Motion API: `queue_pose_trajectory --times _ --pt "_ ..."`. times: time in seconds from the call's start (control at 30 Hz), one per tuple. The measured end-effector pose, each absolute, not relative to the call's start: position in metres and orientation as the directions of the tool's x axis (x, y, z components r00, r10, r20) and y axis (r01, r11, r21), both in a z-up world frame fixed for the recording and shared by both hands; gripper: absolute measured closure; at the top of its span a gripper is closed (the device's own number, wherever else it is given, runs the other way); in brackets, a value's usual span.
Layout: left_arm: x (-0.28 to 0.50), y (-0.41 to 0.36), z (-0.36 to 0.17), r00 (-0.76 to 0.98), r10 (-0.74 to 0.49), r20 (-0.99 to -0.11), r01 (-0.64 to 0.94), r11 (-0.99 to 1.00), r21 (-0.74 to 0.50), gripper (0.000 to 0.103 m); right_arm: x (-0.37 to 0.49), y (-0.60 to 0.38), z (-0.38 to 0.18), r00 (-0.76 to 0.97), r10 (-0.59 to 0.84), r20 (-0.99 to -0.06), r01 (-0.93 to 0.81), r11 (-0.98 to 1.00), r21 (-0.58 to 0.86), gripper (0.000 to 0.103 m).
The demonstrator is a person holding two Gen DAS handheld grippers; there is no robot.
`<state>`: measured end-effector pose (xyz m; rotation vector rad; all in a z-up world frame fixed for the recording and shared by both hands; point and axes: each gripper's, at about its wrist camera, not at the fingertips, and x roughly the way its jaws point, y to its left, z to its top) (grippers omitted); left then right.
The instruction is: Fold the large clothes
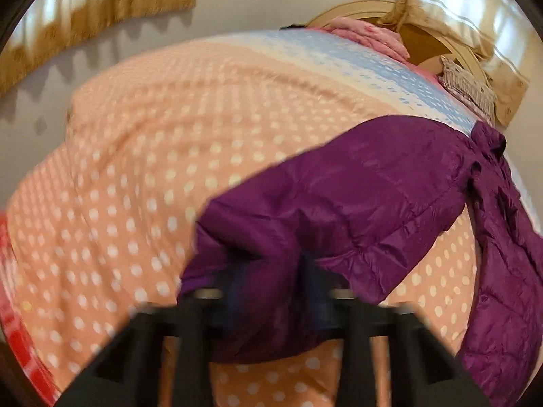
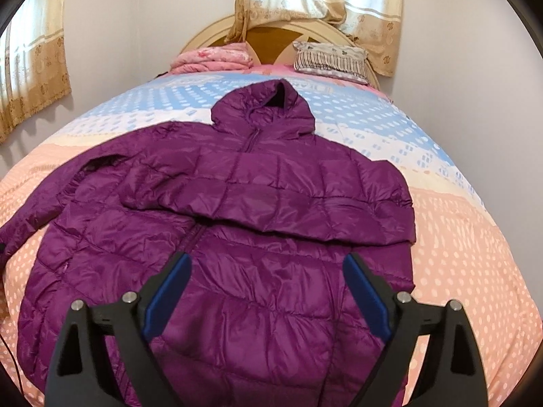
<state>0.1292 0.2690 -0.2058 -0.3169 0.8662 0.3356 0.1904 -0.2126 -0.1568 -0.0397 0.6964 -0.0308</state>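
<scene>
The jacket (image 2: 234, 224) lay face up on the bed (image 2: 475, 237), filling the centre of the right wrist view. Its hood (image 2: 264, 108) pointed to the upper centre of the frame, toward the headboard (image 2: 271, 30), and its hem ran off the lower edge; the long axis therefore ran top to bottom. One sleeve (image 2: 305, 203) lay folded across the chest. The other sleeve (image 2: 40, 196) trailed out to the left edge of the frame.

The right gripper (image 2: 268, 291) hung over the lower body of the jacket with its jaws wide apart and nothing between them. The cloth lay directly ahead of and below its fingers.

In the left wrist view the left gripper (image 1: 271, 288) was closed, and purple sleeve cloth (image 1: 258, 271) was bunched at its blurred fingers at the lower centre of the frame. It appeared to be gripping that sleeve, which ran away to the right of the frame toward the body of the jacket. The left gripper was judged the nearer one for the sleeve fold.

Bare spotted cover lay open on both sides of the jacket. A pillow (image 2: 329, 57) and a pink quilt (image 2: 213, 57) lay at the top, well apart from the hood
</scene>
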Motion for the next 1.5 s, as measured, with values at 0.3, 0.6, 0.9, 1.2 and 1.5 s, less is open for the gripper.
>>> queue_pose_trajectory --times 0.3,0.6,0.9,1.2,1.5 --pt "0.159 0.274 -0.105 0.732 0.358 -0.579 -0.432 0.902 0.011 0.100 0.185 -0.250 -0.157 0.772 -0.066 -0.632 0.092 0.996 0.009 0.010" --pt "0.197 0.167 -0.039 0.880 0.190 -0.435 -0.188 0.981 0.050 0.100 0.182 -0.271 -0.156 0.769 -0.081 -0.634 0.125 0.992 0.025 0.010" --pt "0.228 0.014 -0.050 0.892 -0.065 -0.447 0.117 0.989 0.090 0.100 0.174 -0.291 -0.159 0.765 -0.096 -0.637 0.148 0.989 0.028 0.010" --pt "0.234 -0.100 -0.097 0.839 -0.184 -0.511 0.275 0.956 0.107 0.060 0.175 -0.313 -0.172 0.729 -0.120 -0.674 0.182 0.983 0.022 0.010" --pt "0.216 -0.087 -0.074 0.914 -0.190 -0.359 0.248 0.961 0.122 0.006 0.183 -0.315 -0.171 0.714 -0.094 -0.694 0.183 0.982 0.055 0.010"
